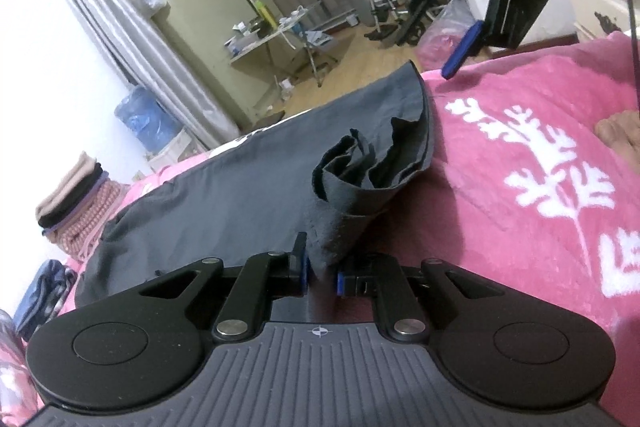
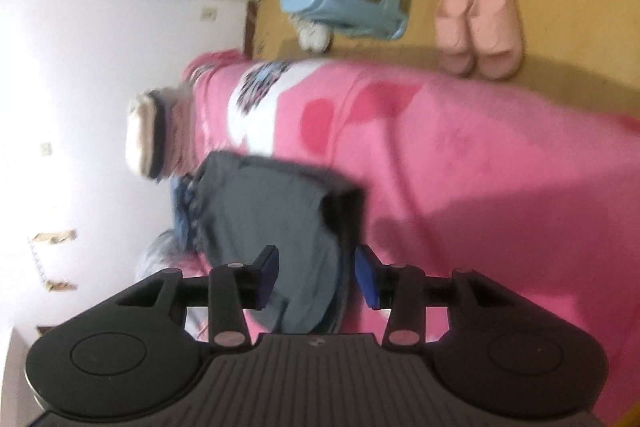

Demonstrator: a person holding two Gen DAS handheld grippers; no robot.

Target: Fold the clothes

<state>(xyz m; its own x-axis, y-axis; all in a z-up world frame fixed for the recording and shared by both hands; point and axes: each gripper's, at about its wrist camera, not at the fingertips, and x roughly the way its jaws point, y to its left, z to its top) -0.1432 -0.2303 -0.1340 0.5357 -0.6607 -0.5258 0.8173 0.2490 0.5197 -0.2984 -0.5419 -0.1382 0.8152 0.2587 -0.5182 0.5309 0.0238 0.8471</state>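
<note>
The grey garment (image 1: 224,203) is lying on the bed's pink blanket (image 1: 500,227), soft, light and limp. The left tool (image 1: 322,277) is pinching its bunched corner; the right tool (image 2: 316,277) is standing open, gripping nothing. Hems look like the best places to hold.

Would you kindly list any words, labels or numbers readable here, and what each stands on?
None can be read.
Pink blanket: white leaf print and part of a white block shape at the picture's edge, cut off, unreadable.
Left gripper: a small crosshair mark on its body, no text.
Right wrist view: blurred, no legible text.
</note>
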